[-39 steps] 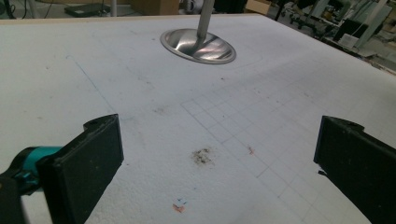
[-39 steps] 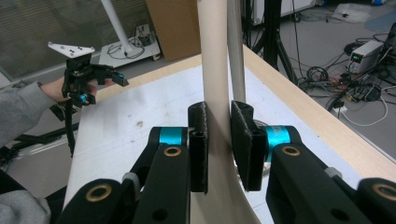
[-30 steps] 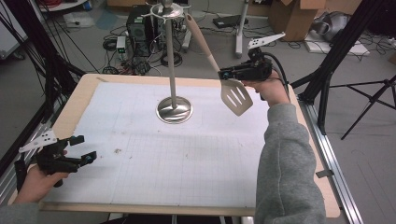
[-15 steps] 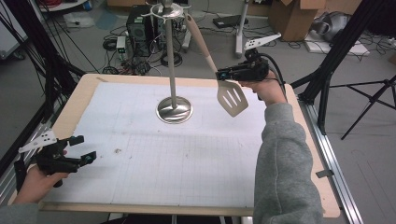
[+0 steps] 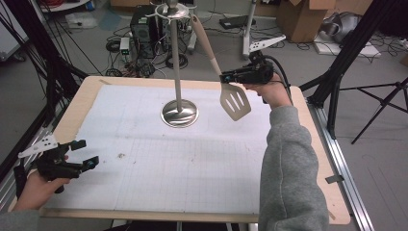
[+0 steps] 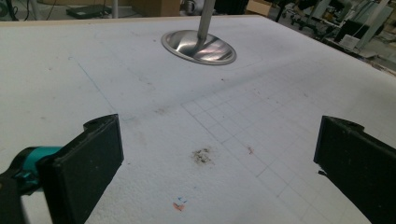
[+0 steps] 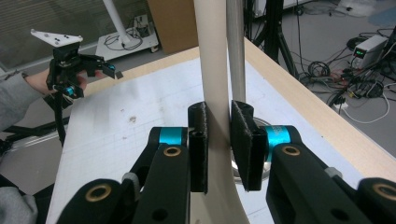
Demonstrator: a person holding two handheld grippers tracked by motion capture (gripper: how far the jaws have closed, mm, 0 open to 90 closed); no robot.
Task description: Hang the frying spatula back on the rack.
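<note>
The spatula hangs slanted in the air over the far right part of the bench, its slotted blade low and its pale handle running up toward the hook crown of the utensil stand. The right claw is clenched on the handle just above the blade; in the right gripper view both black pads press the pale shaft from either side, with the stand's steel pole just behind it. Whether the handle's top end is already caught on a hook, or merely lies close to one, is hard to tell from the high view, since that end sits at the frame's edge.

The step in hand looks like hanging the spatula on the stand, or lifting it off; the grip and the slant fit either. If hanging, the next move calls for guiding the handle's end over a hook, letting the weight settle, and only then loosening the pads, without knocking the pole.

The left claw rests low at the near left corner, released and holding nothing, well apart from the stand's round base.
</note>
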